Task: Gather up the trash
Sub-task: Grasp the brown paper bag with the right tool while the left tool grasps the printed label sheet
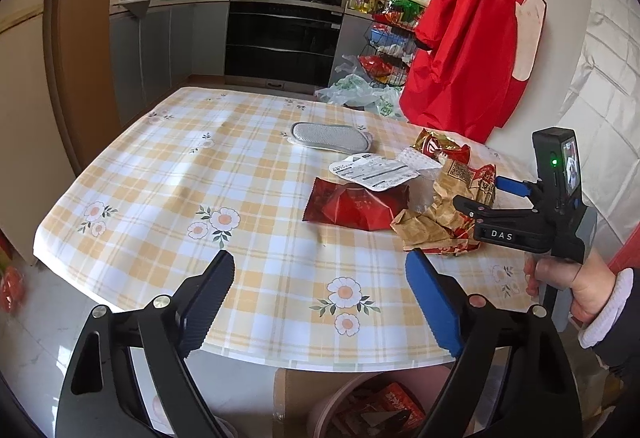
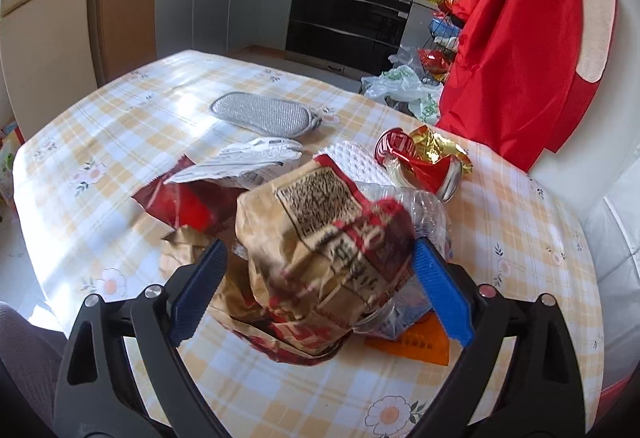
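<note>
Now the right gripper [image 2: 320, 286] holds a crumpled brown paper bag [image 2: 316, 258] in the middle of the frame. Lower down, the left gripper [image 1: 320, 302] is wide with nothing inside, over the checked table [image 1: 248, 198].

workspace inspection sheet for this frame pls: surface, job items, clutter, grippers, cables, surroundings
Surface: table under a checked floral cloth, left half bare.
Job's things: brown paper bag, red wrapper, white label sheet, red-gold wrapper, clear plastic, orange packet; bin below the near table edge, trash inside.
Clutter: grey mesh pad.
Grippers: left gripper open, empty, above the cloth. Right gripper straddles the paper bag; pad contact unclear.
Cables: nothing seen.
Surroundings: red garment hanging on the right, oven, plastic bags on the floor.
</note>
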Demonstrator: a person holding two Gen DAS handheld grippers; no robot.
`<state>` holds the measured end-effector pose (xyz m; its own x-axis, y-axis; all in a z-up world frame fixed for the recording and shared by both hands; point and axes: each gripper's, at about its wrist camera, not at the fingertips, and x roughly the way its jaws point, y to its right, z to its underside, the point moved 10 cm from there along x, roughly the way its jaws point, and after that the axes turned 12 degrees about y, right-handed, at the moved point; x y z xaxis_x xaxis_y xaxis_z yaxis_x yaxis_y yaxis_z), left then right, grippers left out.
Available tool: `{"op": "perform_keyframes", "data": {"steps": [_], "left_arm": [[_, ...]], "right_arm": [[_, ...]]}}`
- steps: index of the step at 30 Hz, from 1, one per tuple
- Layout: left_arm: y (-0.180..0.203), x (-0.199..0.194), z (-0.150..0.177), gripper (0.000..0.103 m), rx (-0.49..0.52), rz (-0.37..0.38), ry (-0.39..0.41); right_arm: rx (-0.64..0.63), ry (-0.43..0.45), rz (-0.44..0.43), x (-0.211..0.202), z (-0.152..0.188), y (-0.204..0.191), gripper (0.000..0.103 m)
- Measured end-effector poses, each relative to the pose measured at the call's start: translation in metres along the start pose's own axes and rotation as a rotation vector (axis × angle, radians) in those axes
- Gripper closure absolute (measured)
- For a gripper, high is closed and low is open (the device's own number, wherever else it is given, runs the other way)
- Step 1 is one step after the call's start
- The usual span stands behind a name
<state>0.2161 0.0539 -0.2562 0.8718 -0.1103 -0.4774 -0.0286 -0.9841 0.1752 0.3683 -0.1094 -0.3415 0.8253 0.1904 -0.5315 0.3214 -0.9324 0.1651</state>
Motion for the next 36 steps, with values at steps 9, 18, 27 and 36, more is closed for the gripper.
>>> {"op": "perform_keyframes", "data": {"steps": [9,18,27,36], "left_arm": [[0.016,0.020,0.009,0.021,0.015,0.033,-0.037],[0.030,0.024,0.013,0.026,-0.026,0.076,-0.076],[0.057,0.066,-0.008,0.035,0.085,0.080,-0.095],[0.110,0.159,-0.006,0.039,0.378,0.089,-0.168]], "right_arm": [[-0.002,-0.015,-0.048,-0.017,0.018,-0.004,0.034],[0.099,0.072,-0.042,-0.072,0.025,0.004,0.035],[0.194,0.102,0.010,-0.104,0.038,0.035,0.035],[0.267,0.107,0.054,-0.115,0.045,0.079,0.035]]}}
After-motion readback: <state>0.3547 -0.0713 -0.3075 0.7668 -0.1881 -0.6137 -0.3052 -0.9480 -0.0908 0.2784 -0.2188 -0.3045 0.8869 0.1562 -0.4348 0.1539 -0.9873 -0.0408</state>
